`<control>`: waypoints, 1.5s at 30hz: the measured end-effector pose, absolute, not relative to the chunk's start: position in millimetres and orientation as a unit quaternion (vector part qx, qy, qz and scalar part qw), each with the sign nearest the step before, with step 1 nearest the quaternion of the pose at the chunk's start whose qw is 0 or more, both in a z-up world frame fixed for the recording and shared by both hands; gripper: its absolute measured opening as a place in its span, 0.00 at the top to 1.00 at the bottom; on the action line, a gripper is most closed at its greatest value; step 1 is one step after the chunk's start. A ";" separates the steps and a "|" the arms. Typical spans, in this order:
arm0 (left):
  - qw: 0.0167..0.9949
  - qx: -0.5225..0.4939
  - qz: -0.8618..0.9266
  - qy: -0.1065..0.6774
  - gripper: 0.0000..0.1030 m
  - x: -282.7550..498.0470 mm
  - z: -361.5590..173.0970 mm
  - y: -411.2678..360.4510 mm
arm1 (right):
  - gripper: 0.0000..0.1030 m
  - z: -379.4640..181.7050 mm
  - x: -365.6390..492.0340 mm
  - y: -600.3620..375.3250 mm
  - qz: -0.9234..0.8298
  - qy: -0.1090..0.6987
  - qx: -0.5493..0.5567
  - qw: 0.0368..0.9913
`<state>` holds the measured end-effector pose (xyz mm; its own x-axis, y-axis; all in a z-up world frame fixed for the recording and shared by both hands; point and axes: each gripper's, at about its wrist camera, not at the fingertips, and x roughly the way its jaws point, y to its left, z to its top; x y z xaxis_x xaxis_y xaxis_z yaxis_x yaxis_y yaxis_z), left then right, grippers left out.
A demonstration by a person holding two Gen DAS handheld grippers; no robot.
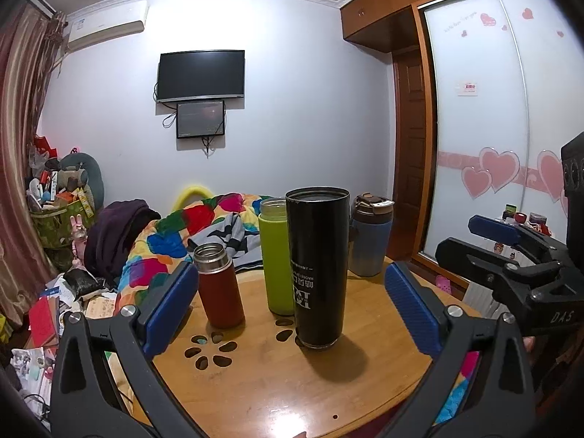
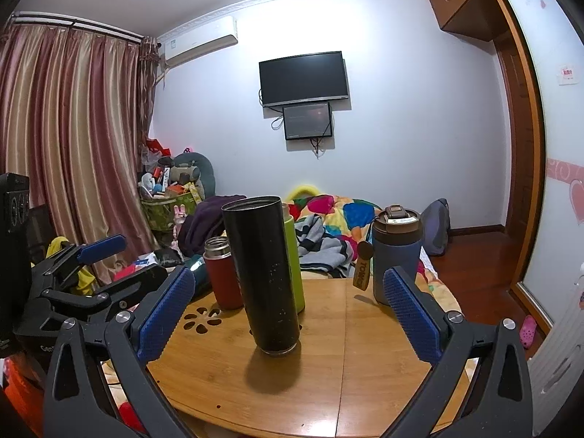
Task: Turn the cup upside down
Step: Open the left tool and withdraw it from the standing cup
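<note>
Standing upright near the middle of the wooden counter (image 1: 255,383), the black cup (image 1: 317,266) has its long axis vertical and its printed lettering reads inverted, so it may already be mouth-down, though I cannot tell for sure; from the left gripper (image 1: 292,306) it lies at about twelve o'clock, slightly toward one, framed between the blue pads; from the right gripper (image 2: 288,310) it sits at about eleven to twelve o'clock, also between the pads; neither looks clearly nearer. Both grippers are spread wide and hold nothing. Counting vessels: four on the counter, one black cup, one red flask (image 1: 219,288) at its ten o'clock, one green bottle (image 1: 275,255) just behind it, one blue tumbler (image 1: 370,237) at its two o'clock; two grippers; one counter.
</note>
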<state>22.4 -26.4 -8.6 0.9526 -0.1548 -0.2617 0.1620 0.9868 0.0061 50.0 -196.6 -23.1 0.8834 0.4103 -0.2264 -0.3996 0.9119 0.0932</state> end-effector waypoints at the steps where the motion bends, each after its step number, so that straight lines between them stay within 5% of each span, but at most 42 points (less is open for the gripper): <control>1: 0.988 0.012 -0.080 0.132 0.00 22.9 -9.4 -25.6 | 0.00 -23.0 49.7 -196.4 0.209 0.121 0.021 0.970; 45: 0.989 0.006 -0.071 0.132 0.00 24.1 -12.8 -21.7 | 0.00 -23.8 48.1 -200.8 0.210 0.120 0.024 0.970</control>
<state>24.1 -21.7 -12.8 0.9549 -0.1393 -0.2621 0.1423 0.9898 -0.0076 48.1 -200.8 -23.8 0.8830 0.4130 -0.2231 -0.4013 0.9107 0.0975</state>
